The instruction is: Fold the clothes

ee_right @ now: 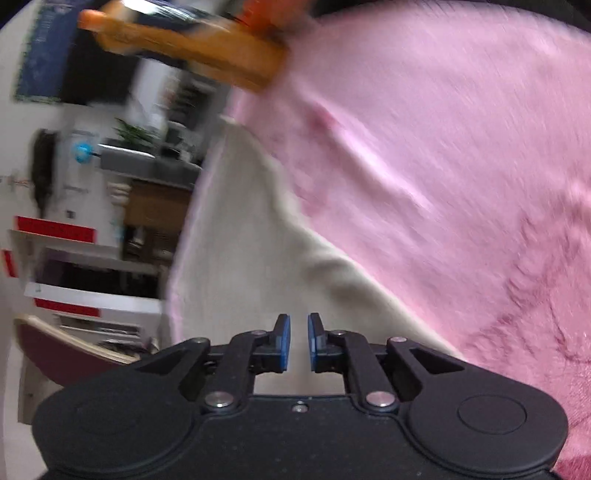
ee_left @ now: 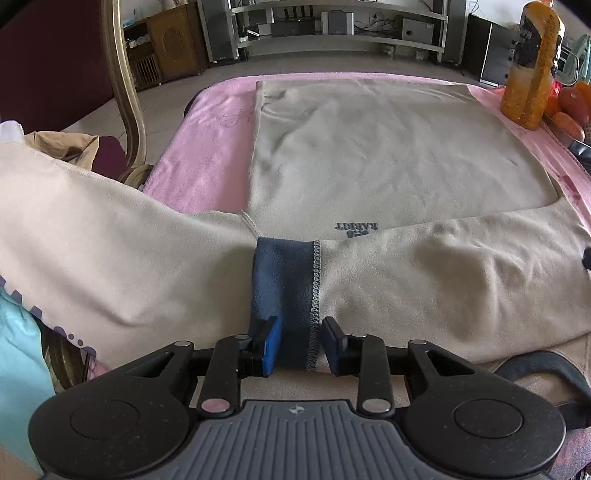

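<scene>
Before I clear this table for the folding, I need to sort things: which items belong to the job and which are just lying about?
Belongs to the job:
- beige garment, spread flat
- its navy cuff, between the left gripper pads
- pink towel beneath it

Just lying about:
- orange bottle
- fruit at the far right
- gilt chair
- media shelves

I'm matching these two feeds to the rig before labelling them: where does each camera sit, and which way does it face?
Left wrist: on the left gripper, looking down its fingers across the beige garment on the pink towel; the navy cuff lies between the jaws.
Right wrist: on the right gripper, rolled sideways and blurred, facing the garment's edge and the towel.
Shared: garment, towel, orange bottle.
</scene>
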`<state>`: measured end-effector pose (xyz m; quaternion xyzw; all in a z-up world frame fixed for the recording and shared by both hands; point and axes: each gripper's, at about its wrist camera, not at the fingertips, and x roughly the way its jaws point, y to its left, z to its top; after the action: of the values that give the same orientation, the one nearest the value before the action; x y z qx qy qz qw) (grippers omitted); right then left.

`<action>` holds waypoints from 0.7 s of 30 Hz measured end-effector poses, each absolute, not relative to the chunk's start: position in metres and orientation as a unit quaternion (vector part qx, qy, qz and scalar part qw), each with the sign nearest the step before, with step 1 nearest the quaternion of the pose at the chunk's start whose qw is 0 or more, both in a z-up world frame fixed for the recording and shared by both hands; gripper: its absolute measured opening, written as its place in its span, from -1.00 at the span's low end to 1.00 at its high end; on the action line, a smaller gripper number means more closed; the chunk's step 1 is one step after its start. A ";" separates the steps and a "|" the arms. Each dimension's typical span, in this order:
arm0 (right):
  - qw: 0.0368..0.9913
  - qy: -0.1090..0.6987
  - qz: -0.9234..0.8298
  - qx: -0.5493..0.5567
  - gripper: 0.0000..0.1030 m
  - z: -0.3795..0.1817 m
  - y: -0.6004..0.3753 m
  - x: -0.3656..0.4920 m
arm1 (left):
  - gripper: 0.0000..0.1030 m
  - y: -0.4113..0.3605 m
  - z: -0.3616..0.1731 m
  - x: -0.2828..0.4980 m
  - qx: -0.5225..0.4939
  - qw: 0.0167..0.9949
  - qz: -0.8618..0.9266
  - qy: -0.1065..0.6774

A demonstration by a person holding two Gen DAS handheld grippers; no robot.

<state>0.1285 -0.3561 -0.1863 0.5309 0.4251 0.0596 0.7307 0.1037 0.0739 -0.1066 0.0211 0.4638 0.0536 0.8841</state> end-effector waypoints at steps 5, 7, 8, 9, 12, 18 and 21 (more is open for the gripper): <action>0.732 0.340 -0.056 0.587 -1.00 -0.189 -0.404 0.095 | -0.37 0.075 -0.108 0.102 0.026 0.887 0.048 0.458; 0.737 0.330 -0.087 0.583 -0.87 -0.176 -0.414 0.081 | -0.37 0.076 -0.106 0.099 0.026 0.888 0.049 0.456; 0.741 0.333 -0.080 0.577 -0.86 -0.169 -0.413 0.077 | -0.39 0.076 -0.104 0.096 0.026 0.888 0.051 0.456; 0.746 0.342 -0.061 0.568 -0.86 -0.163 -0.410 0.075 | -0.41 0.076 -0.100 0.091 0.023 0.890 0.052 0.453; 0.755 0.369 0.002 0.542 -0.78 -0.146 -0.391 0.068 | -0.46 0.076 -0.090 0.077 0.009 0.898 0.040 0.437; 0.737 0.452 0.076 0.496 -0.73 -0.156 -0.333 0.085 | -0.35 0.075 -0.109 0.082 0.034 0.882 0.048 0.468; 0.735 0.452 0.029 0.504 -1.00 -0.163 -0.347 0.079 | -0.32 0.077 -0.108 0.081 0.030 0.880 0.049 0.471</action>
<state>0.0795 -0.3473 -0.1628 0.5039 0.4524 0.0290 0.7352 0.0805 0.0774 -0.1082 0.0303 0.4715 0.0488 0.8800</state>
